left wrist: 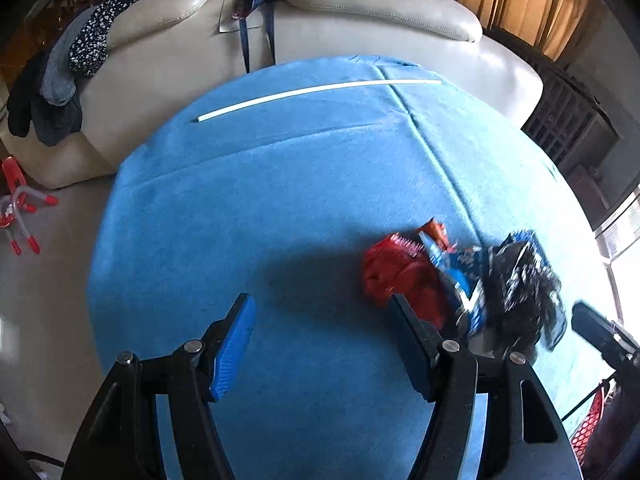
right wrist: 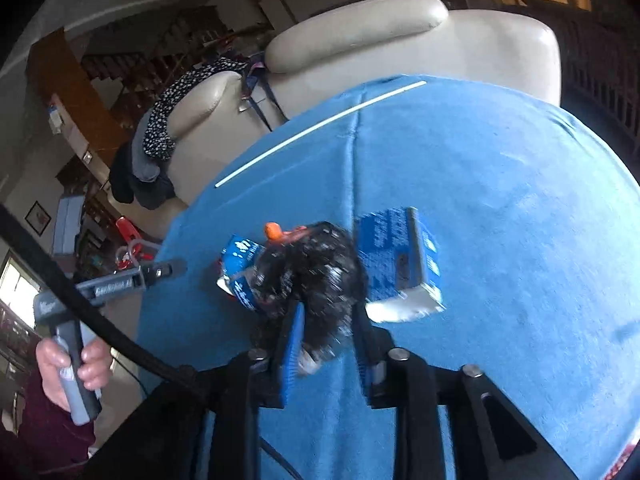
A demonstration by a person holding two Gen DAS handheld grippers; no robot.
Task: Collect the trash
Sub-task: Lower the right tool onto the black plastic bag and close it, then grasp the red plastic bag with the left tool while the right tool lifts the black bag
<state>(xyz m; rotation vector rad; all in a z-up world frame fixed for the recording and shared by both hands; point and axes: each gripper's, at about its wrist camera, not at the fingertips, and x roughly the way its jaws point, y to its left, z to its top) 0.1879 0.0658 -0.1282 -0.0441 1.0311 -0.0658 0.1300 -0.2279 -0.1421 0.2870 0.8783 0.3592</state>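
Blue-covered surface point(left wrist: 280, 184) in front of a cream sofa point(left wrist: 360, 12). Only my right view shows my right fingers point(right wrist: 326, 332) pinching a crumpled black wrapper point(right wrist: 316, 268) beside a blue carton point(right wrist: 396, 256). My left fingers point(left wrist: 322, 312) are spread wide, red wrapper point(left wrist: 396, 276) just beside them.

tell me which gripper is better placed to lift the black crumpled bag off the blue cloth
Right. The right gripper is already closed around the black crumpled bag. The left gripper is open over bare blue cloth, off to the bag's side.
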